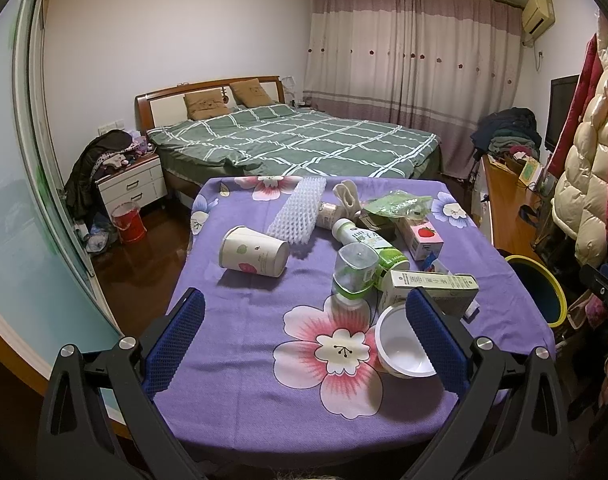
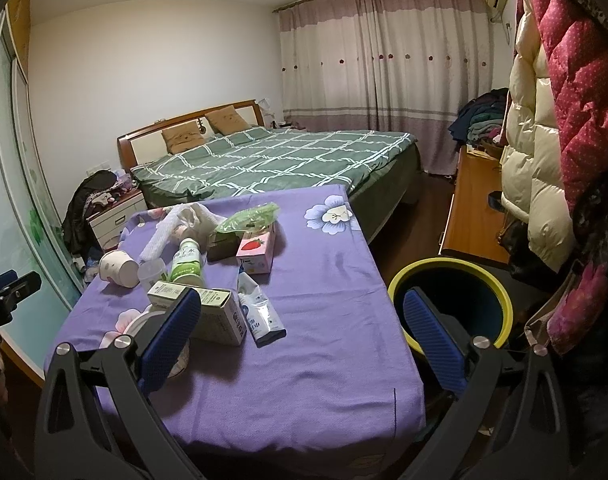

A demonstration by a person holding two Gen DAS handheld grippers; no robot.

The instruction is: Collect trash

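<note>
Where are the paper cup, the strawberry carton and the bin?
paper cup (image 1: 256,251), left wrist view, on its side wall.
strawberry carton (image 2: 257,249), right wrist view, on its front face.
bin (image 2: 407,273), right wrist view, on its yellow rim.

From the left wrist view we look forward along the two fingers, from the near edge of the table (image 1: 232,360), slightly down over it toward the bed (image 1: 296,140). The right wrist view stands more to the right, near the table's right edge, so the bin (image 2: 449,272) is close in it. We see the table, the bed and the curtain (image 1: 415,52) in both views, and the bin too.
</note>
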